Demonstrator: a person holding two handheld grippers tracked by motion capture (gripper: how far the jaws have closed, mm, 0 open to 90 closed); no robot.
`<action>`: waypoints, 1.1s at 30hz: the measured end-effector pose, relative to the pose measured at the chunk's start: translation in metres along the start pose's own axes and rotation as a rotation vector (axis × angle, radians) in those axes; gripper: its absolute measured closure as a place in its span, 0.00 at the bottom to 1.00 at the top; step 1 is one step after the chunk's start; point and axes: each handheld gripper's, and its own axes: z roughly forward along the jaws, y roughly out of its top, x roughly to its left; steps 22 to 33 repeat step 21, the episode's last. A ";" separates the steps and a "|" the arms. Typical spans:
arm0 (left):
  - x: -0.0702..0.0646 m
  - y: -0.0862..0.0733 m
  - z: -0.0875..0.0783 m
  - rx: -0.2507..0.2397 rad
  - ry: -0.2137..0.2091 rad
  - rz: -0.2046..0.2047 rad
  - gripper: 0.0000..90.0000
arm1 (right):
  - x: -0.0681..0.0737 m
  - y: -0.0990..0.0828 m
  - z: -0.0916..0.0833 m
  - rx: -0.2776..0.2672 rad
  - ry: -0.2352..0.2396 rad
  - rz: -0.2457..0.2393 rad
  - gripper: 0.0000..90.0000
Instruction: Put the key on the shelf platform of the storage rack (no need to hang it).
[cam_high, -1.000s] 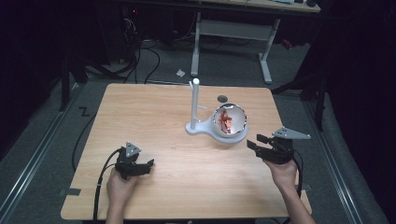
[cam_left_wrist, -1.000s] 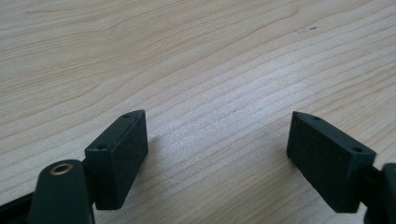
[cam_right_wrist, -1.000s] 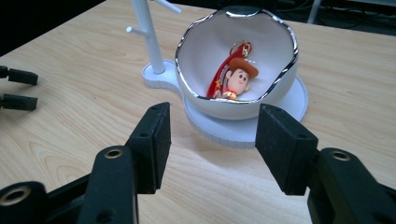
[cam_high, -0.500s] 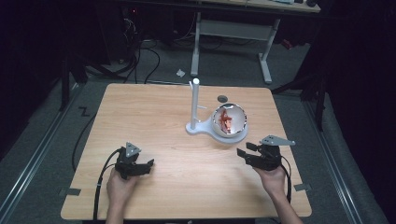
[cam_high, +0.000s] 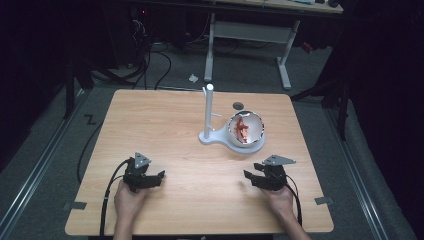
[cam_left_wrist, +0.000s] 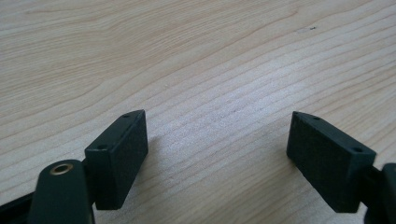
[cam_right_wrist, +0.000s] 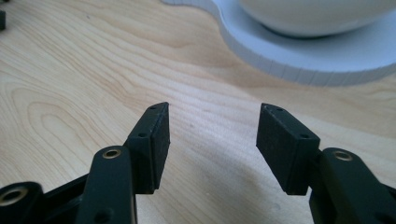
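Bowl (cam_high: 245, 131) beyond right fingers (cam_right_wrist: 154, 140), apart

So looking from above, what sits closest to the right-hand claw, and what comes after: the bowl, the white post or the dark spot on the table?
1. Bowl, just ahead of the right claw.
2. White post, left of the bowl.
3. Dark spot, behind the bowl; nearly as far as the post.

view: left gripper view | left hand-held gripper (cam_left_wrist: 217, 149): two black jaws rise from the bottom edge, standing wide apart with nothing between them | pads (cam_left_wrist: 122, 156): flat, dark, angled inward | desk (cam_left_wrist: 196, 60): pale wood grain, bare beneath the jaws | contact: jaws seem to hover just above the wood, hard to tell
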 end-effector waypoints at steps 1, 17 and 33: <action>0.000 0.000 0.000 0.000 0.000 0.000 0.23 | -0.001 -0.006 0.005 0.005 -0.004 0.001 0.48; 0.000 0.000 0.000 0.000 0.000 0.000 0.23 | 0.008 -0.014 0.014 0.047 -0.077 -0.080 0.42; 0.000 0.000 0.000 0.000 0.000 0.000 0.23 | 0.008 -0.014 0.015 0.046 -0.081 -0.082 0.42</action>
